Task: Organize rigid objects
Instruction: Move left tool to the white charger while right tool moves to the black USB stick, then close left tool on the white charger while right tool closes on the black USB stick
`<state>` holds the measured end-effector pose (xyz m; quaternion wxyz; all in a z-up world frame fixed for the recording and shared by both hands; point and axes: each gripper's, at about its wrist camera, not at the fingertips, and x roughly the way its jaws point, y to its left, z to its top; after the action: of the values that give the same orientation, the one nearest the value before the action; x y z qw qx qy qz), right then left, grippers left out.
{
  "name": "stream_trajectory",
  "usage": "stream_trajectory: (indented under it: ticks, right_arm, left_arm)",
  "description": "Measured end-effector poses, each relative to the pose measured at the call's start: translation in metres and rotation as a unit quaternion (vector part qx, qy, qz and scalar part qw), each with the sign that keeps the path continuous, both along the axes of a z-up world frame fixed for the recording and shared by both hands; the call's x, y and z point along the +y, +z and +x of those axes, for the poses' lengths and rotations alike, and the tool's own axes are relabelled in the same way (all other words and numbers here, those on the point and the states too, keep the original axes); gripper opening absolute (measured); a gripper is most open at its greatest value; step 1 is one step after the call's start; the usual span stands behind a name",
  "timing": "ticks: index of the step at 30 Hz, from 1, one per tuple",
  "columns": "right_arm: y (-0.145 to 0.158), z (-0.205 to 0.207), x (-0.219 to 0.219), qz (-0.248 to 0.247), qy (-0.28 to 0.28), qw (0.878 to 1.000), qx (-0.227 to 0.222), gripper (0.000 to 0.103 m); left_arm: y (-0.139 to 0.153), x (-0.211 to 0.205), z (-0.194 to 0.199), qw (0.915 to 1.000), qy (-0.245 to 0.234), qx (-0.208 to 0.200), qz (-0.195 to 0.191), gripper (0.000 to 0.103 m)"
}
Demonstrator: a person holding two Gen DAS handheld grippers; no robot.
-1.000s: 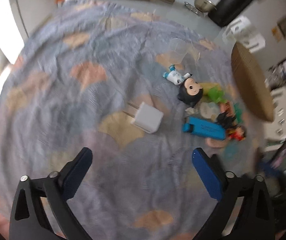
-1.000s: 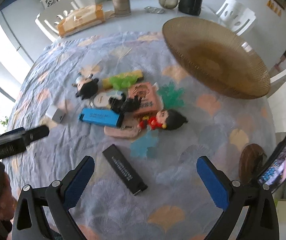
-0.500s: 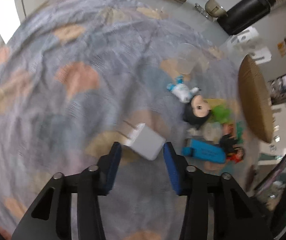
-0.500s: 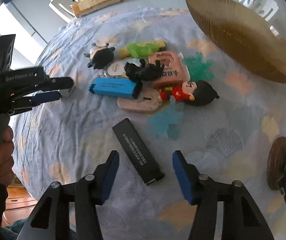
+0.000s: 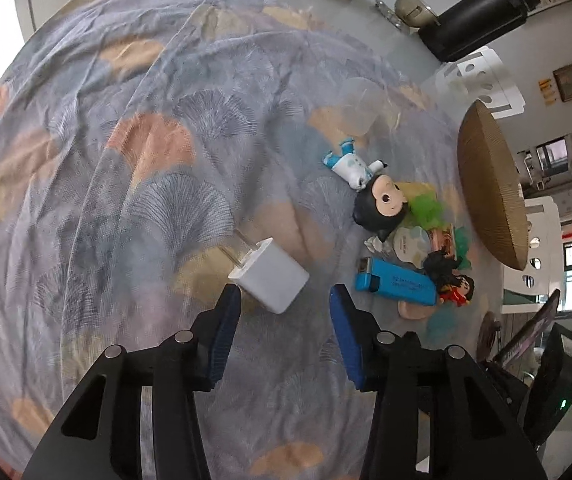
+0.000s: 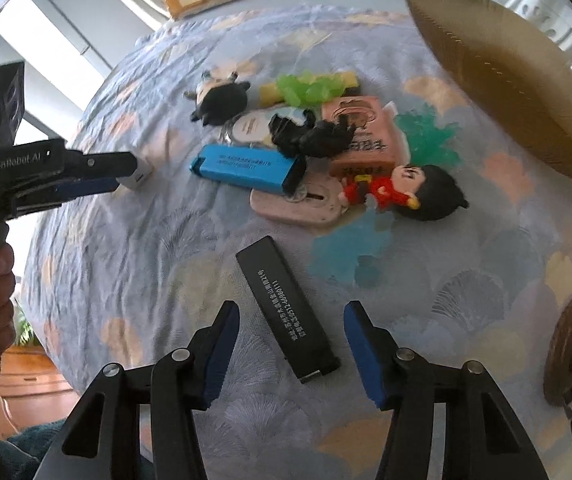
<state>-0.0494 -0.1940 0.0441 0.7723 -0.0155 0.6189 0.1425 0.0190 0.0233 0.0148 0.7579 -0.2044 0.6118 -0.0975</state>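
The left gripper (image 5: 283, 300) hung low over the flowery tablecloth (image 5: 165, 168), and its two blue fingers (image 5: 225, 320) were apart. The white plug (image 5: 269, 280) lay on the cloth right at the tips, with its near corner just between them, but the fingers did not squeeze it. Its two metal pins pointed away from the gripper. The right gripper (image 6: 292, 328) had its fingers apart too. The long black box (image 6: 286, 312) lay flat on the cloth, and its near end sat in the gap between those fingers, touching neither one. Farther back was a pile of small things. A blue box (image 6: 245, 166) lay beside a pink card (image 6: 298, 204), and a doll in red (image 6: 410, 194) lay on its side just next to them. A black-haired doll in blue and white (image 5: 370, 192) lay near a green toy (image 5: 426, 208). A big brown woven bowl (image 6: 506, 92) stood at the far right of the table, apart from the pile.
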Motion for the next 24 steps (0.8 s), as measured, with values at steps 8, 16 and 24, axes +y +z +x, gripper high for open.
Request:
stream_trajectory:
  ticks: [8,16,24]
  right_arm:
    - [-0.005,-0.007,0.045,-0.067,0.082,0.993,-0.048,0.024]
    - [0.007,0.007,0.03,-0.005,0.047,0.998,-0.031,0.024]
    - [0.089,0.038,0.004,0.043,-0.004,0.993,-0.108,0.024]
  left_arm:
    - [0.001,-0.01,0.013,0.9992,0.003,-0.029,0.027,0.034]
    - [0.018,-0.01,0.007,0.9977,-0.016,-0.057,0.033,0.028]
    - [0.108,-0.049,0.032,0.9851,-0.056,-0.163,0.009,0.028]
